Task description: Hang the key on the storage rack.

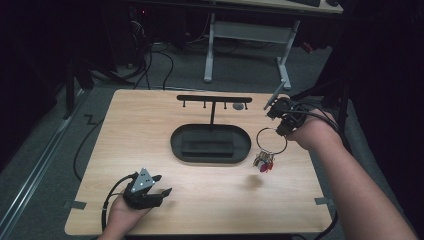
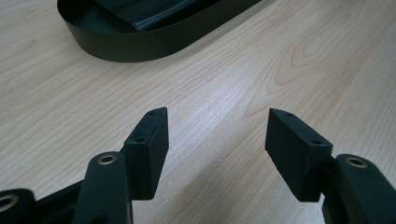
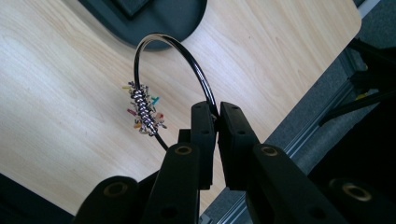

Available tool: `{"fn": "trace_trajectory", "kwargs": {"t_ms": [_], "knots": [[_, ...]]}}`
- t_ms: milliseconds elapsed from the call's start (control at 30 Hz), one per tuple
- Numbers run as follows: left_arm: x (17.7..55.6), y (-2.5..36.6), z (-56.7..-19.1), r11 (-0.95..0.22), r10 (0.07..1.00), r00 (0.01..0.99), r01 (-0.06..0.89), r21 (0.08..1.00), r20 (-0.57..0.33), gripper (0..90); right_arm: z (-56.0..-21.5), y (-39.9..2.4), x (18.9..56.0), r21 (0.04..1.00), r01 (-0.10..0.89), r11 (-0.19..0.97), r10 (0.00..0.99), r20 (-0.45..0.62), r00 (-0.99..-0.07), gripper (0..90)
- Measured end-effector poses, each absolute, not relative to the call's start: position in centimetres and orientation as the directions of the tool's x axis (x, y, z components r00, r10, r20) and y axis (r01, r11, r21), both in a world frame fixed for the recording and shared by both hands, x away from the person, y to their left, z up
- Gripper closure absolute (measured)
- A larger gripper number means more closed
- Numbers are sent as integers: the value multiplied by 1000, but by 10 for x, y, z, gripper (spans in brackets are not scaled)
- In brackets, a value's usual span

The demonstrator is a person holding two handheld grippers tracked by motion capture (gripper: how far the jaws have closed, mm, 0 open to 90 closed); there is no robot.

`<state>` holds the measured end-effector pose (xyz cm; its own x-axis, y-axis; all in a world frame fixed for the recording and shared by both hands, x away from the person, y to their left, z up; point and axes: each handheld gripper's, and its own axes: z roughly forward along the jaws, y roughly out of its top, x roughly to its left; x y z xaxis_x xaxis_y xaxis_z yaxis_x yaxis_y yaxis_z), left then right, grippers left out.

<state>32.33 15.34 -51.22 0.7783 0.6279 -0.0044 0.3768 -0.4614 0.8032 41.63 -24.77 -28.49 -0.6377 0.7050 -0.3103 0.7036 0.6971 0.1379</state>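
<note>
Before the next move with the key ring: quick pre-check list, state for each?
1. Right gripper shut on the key ring: ok.
2. Ring lifted clear of the table, charms hanging free: ok.
3. Hooks on the black stand free: cannot tell, one small thing hangs near its right end.
4. Black tray clear of the ring: ok.
5. Left gripper open, nothing between the jaws, parked near the front edge: ok.

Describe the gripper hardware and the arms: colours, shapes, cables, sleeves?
Both grippers are matte black. The left gripper carries a grey three-cornered plate with small dots, and a black cable loops from it. Its jaw pads are blocky, with screw holes and brass-ringed pivots. The right gripper has the same jaws. Both forearms are bare, no sleeves.
</note>
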Motion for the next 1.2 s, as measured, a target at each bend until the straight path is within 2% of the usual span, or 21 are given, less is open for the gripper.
{"fn": "trace_trajectory", "kwargs": {"t_ms": [200,633,1200], "knots": [[319,154,-515,-487,623,782,376,788,12,399,-280,-240,423,158,692,704,700,-315,-641,853],[313,173,-517,-467,656,755,399,789,7,370,-282,-227,450,159,677,718,686,-327,-650,854],[314,171,-519,-484,646,763,383,787,25,361,-285,-213,486,166,682,712,692,-331,-642,854]]}}
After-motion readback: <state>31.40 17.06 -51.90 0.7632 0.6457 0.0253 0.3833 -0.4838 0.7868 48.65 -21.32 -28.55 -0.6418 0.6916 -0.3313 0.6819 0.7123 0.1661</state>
